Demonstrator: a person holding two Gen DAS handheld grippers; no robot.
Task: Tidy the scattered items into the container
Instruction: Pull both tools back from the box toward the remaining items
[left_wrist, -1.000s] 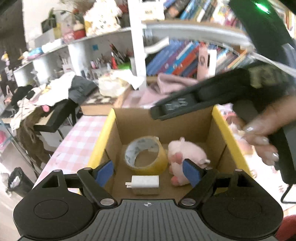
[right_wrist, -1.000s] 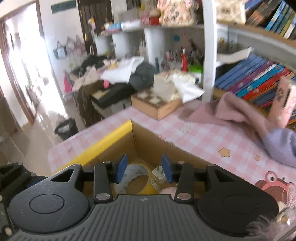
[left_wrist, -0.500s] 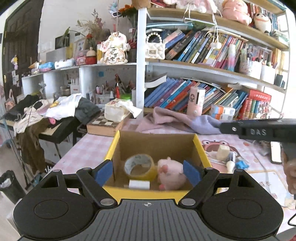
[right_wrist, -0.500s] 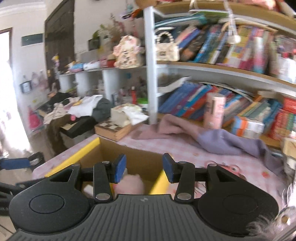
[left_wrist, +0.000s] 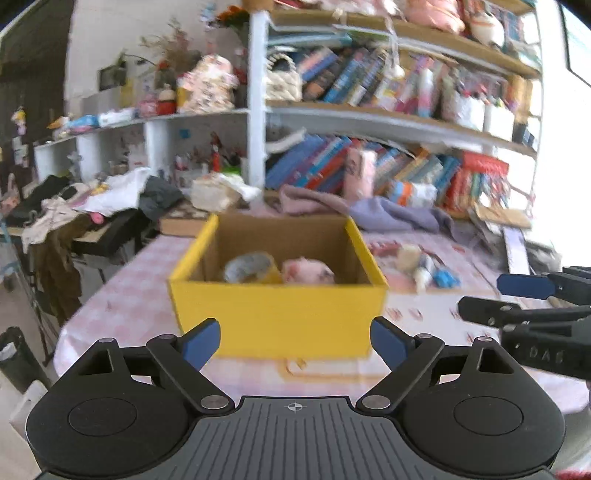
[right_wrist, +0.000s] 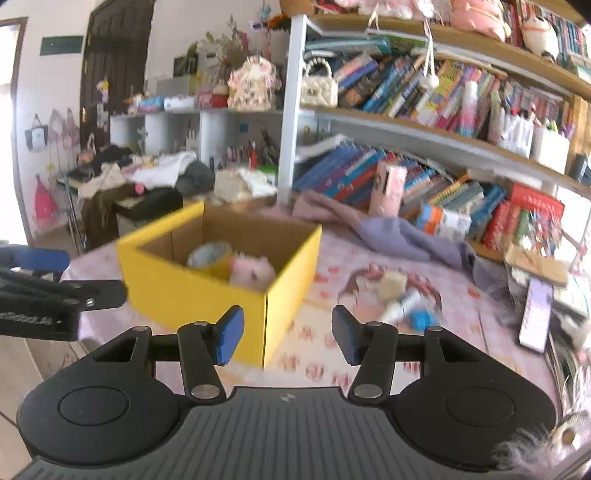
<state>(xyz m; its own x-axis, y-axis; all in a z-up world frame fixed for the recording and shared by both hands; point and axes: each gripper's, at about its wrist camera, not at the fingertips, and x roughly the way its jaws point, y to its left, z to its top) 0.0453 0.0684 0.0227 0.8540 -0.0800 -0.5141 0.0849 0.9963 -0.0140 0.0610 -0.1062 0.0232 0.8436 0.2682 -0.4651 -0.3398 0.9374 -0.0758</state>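
- The table (left_wrist: 133, 295), covered in a pink checked cloth, carried the box and the loose items; a bookshelf (right_wrist: 424, 122) stood behind it.
- The yellow box (left_wrist: 280, 317) stood upright on the table, open at the top, in front of both grippers.
- A purple cloth (right_wrist: 399, 236) lay crumpled on the table behind and to the right of the box.
- The left gripper (left_wrist: 294, 341) was held clear of the near wall of the box, its jaws spread wide and holding nothing.
- The right gripper (right_wrist: 286, 334) was held off the right front corner of the box, its jaws parted to a moderate gap and holding nothing.
- A roll of tape (left_wrist: 251, 267) sat inside the box, at the left of the interior.
- A pink plush toy (left_wrist: 308, 271) sat inside the box, just beside the tape on its right.
- A small white bottle (right_wrist: 400, 305), a blue item (right_wrist: 421, 318) and a pale block (right_wrist: 393, 284) lay together on the table to the right of the box, outside it; motion blur hid their details.
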